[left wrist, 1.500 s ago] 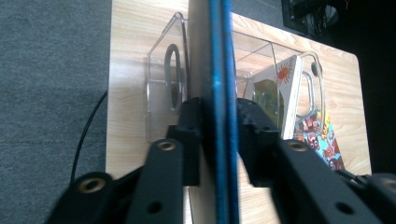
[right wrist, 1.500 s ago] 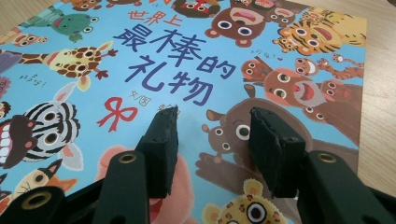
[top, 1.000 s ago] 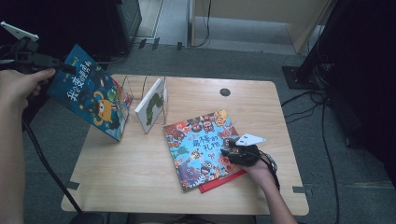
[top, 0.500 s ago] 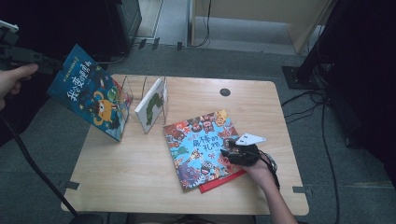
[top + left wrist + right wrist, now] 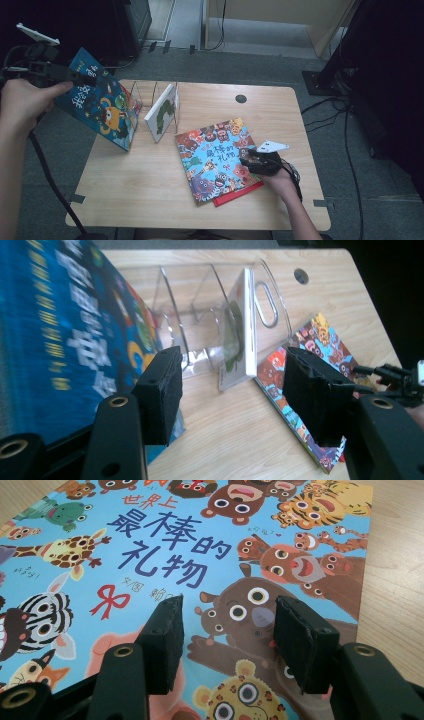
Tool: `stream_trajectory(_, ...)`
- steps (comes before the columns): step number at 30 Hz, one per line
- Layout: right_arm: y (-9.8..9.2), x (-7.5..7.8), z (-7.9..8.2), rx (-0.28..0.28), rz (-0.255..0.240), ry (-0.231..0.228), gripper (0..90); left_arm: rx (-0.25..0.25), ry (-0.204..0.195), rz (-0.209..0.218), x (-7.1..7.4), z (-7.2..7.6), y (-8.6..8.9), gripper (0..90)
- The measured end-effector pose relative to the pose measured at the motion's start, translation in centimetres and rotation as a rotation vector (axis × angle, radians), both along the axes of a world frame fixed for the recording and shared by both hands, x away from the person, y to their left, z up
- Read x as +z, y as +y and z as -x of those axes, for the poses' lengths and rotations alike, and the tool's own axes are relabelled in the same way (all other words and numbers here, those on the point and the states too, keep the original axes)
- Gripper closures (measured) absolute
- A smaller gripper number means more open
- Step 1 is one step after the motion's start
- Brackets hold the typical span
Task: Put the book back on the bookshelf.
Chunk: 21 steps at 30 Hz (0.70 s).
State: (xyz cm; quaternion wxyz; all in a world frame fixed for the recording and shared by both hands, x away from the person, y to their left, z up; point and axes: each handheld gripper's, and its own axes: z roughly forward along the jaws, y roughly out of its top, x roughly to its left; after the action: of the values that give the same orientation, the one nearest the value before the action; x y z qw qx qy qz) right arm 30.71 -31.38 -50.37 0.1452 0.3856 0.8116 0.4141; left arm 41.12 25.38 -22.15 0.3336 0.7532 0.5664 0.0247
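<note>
The left gripper (image 5: 75,76) has swung back in from the table's left edge toward the blue picture book (image 5: 102,107). Its jaws stand apart, nothing between them.

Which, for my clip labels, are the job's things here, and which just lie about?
Job: blue book, white book, clear rack, animal book, red book beneath it.
Lying about: floor cables, black stand base.

The desk (image 5: 150,185) is pale wood-grain laminate, smooth and matt. The animal picture book (image 5: 150,545) has a glossy printed paper cover, as does the blue book (image 5: 102,107). The book rack (image 5: 200,300) is clear, shiny plastic. Each hand-held gripper's pads (image 5: 162,640) look like rough matt black foam.
</note>
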Motion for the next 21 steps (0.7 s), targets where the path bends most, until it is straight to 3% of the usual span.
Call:
stream_trajectory(7, -0.1, -0.1, -0.4, -0.006, -0.001, -0.002, 46.2, -0.055, -0.005, 0.013, -2.4, 1.3, -2.9, 41.5)
stream_trajectory(13, -0.2, -0.1, -0.3, -0.007, -0.003, 0.0, 45.9, -0.067, -0.022, 0.039, -4.8, 2.5, -4.4, 42.1)
stream_trajectory(15, -0.2, -0.1, -0.4, -0.006, -0.006, -0.004, 45.7, -0.072, -0.033, 0.02, -5.6, 2.9, -5.1, 42.1)
stream_trajectory(21, -0.2, -0.2, -0.4, -0.001, -0.002, -0.008, 45.4, -0.113, -0.041, 0.042, -8.3, 3.7, -7.2, 42.2)
